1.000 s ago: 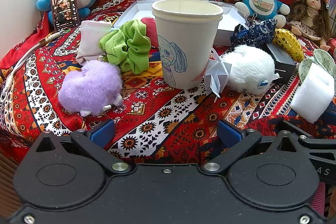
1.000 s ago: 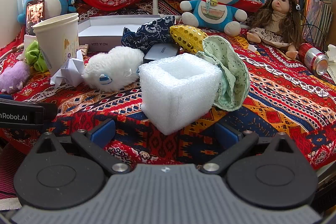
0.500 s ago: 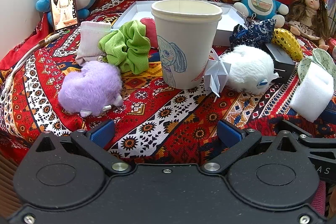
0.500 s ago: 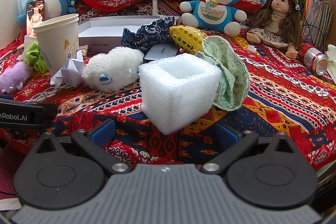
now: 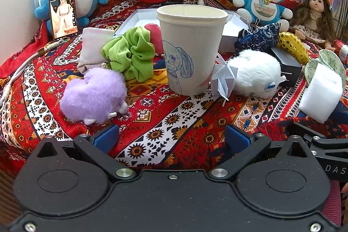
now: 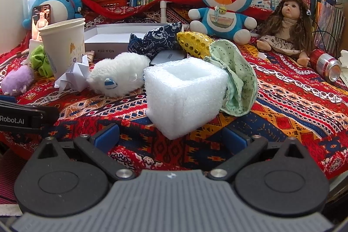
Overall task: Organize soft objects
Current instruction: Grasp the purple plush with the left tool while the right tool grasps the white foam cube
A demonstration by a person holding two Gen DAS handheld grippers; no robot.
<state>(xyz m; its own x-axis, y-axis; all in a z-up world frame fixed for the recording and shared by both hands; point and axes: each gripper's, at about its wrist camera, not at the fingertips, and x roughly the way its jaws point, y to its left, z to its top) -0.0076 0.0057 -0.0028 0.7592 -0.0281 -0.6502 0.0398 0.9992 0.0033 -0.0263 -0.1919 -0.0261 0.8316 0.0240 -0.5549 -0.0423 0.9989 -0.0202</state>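
Note:
On the patterned red cloth [image 5: 174,123] lie a purple plush [image 5: 93,97], a green scrunchie [image 5: 130,53], a white sock [image 5: 91,47] and a white plush [image 5: 254,73] [image 6: 119,73]. My left gripper [image 5: 171,137] is open near the front edge, short of a paper cup [image 5: 191,47]. In the right wrist view a white foam block [image 6: 184,97] sits just ahead of my open right gripper [image 6: 170,137], with a green dotted cloth [image 6: 237,77], a navy cloth [image 6: 156,40] and a gold sequin pouch [image 6: 195,42] behind it.
An open white box [image 6: 113,40] stands at the back, with a red soft item [image 5: 154,34] near its front wall. A folded paper crane [image 5: 224,79], black case [image 5: 285,60], phone [image 5: 63,12], blue plush toys, a doll [image 6: 285,29] and a red can [image 6: 326,64] crowd the cloth.
Both grippers have stayed put. Only the picture on the phone screen has changed.

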